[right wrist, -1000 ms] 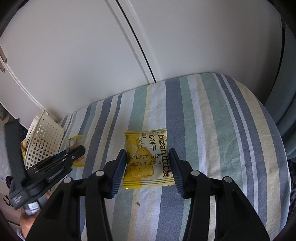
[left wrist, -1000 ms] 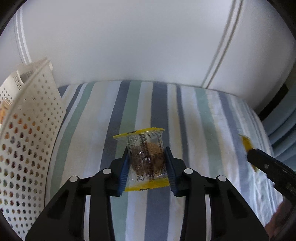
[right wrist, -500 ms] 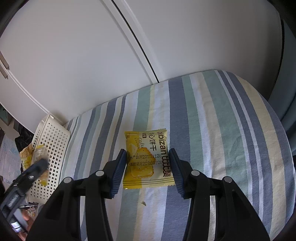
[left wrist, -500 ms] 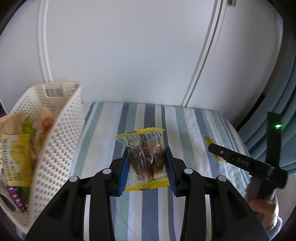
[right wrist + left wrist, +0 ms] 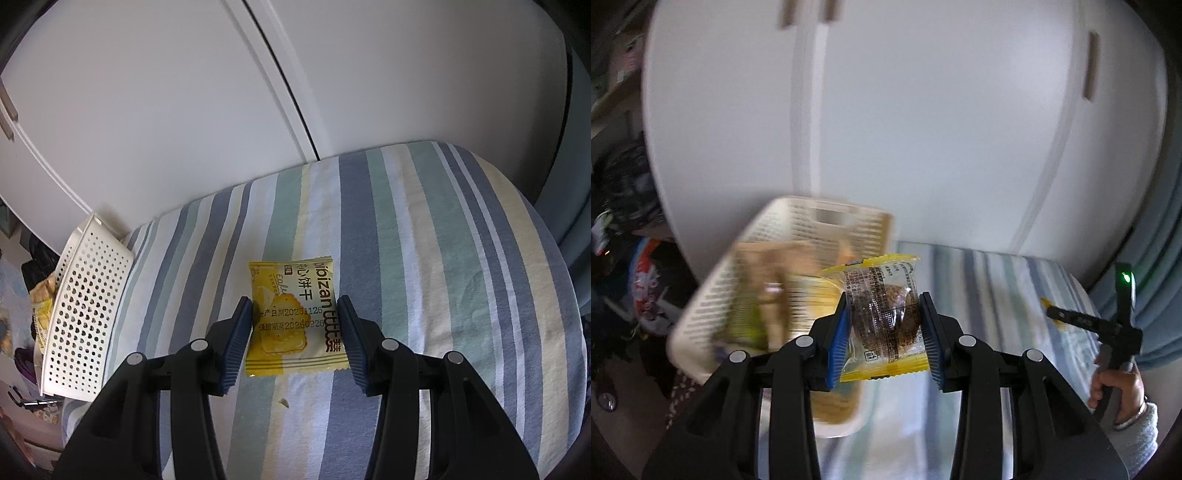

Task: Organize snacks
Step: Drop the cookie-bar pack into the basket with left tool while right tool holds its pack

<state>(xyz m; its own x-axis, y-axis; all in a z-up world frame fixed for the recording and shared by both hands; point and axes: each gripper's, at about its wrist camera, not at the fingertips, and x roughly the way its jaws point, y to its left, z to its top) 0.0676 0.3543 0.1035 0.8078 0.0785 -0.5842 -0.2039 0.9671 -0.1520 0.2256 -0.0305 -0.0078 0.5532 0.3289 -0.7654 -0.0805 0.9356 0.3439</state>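
Note:
My left gripper [image 5: 882, 321] is shut on a clear, yellow-edged cookie packet [image 5: 886, 314] and holds it in the air at the right rim of the cream perforated basket [image 5: 783, 236]. The blurred basket holds several snack packs. In the right wrist view a yellow biscuit packet [image 5: 295, 317] lies flat on the striped cloth [image 5: 443, 258]. My right gripper [image 5: 295, 332] is shut on it, pads against both side edges. The left wrist view shows the right gripper [image 5: 1082, 321] low over the cloth at far right, in a person's hand [image 5: 1115, 384].
White cupboard doors [image 5: 258, 92] rise just behind the striped surface. The basket [image 5: 88, 310] stands at that surface's left edge, with clutter [image 5: 628, 295] on the floor beyond it. A small crumb [image 5: 284, 404] lies on the cloth. A blue curtain [image 5: 1160, 295] hangs at right.
My left gripper has risen and swung left with the cookie packet, from low over the cloth to the basket's rim. The right gripper and its yellow packet have hardly moved.

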